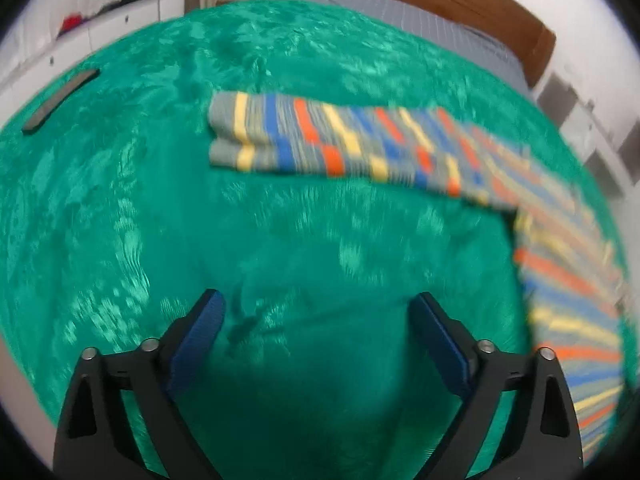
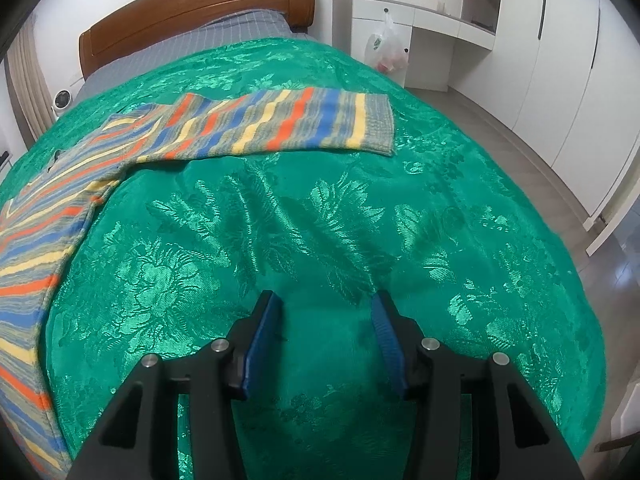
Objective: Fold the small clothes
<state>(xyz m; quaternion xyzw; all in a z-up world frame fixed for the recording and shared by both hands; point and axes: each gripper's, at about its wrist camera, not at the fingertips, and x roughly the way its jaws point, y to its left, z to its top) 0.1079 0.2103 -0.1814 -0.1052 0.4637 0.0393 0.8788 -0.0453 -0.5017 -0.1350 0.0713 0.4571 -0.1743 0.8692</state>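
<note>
**Striped knit half-folded on green bedspread, both grippers empty**

A striped knit garment [image 2: 224, 128] lies across the far part of a green patterned bedspread [image 2: 320, 240], with neither tool touching it. In the right wrist view, the banded piece ending in a grey ribbed cuff [image 2: 378, 122] lies flat and extends toward the right, while the body of the garment runs down the left side of the picture toward the bed's near edge. The left wrist view, blurred, shows two cuffed ends stacked one just beside the other [image 1: 228, 136], which suggests the sleeves or legs are already laid together; which kind of garment it is cannot be told.

The left gripper [image 1: 316, 312] hovers over bare bedspread with its blue-padded fingers wide apart, holding nothing. The right gripper [image 2: 324, 312] is likewise open, its jaws set narrower, and grips nothing.

By the look of it, the job is at an early-to-middle stage: one lengthwise fold appears made, but the garment is still long and sprawled, its lower part draped toward the edge. Folding the body over and squaring the bundle seem to remain. A dark flat bar [image 1: 60, 100] lies well apart on the bedspread.
</note>
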